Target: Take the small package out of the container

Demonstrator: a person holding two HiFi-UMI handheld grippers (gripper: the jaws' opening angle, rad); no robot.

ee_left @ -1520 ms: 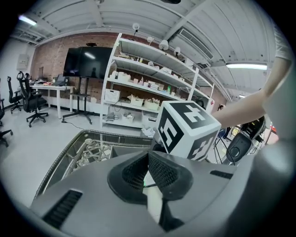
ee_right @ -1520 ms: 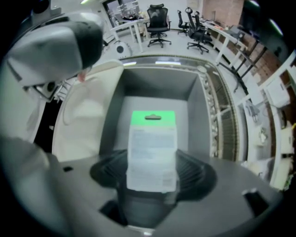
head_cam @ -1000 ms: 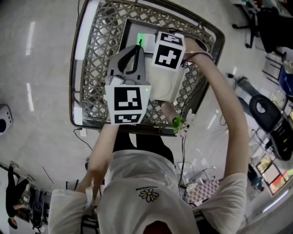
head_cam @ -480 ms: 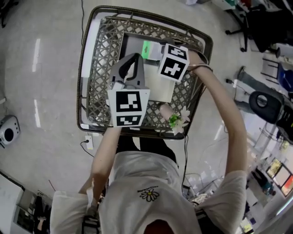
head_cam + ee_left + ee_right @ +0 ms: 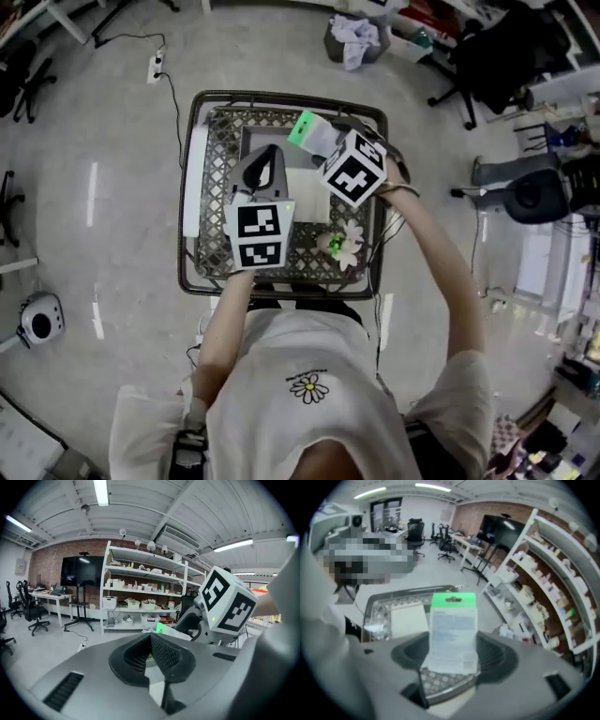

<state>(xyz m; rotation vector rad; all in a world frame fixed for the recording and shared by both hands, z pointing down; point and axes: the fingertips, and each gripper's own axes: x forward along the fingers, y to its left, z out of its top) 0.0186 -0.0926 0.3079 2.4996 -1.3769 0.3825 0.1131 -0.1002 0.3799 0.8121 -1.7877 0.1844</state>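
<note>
Looks nearly done: raised above the wicker basket (image 5: 192,187), over its far rim, with only carrying clear left. Inside, a white flat box (image 5: 302,183). Pinched together on nothing: the left gripper (image 5: 151,654). Clamped in the right gripper (image 5: 452,667): the small package (image 5: 453,625). At the near rim, a flower (image 5: 345,244), seemingly no obstacle.

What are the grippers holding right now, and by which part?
The right gripper clamps the package by the end opposite its green header. The left gripper holds nothing.
</note>
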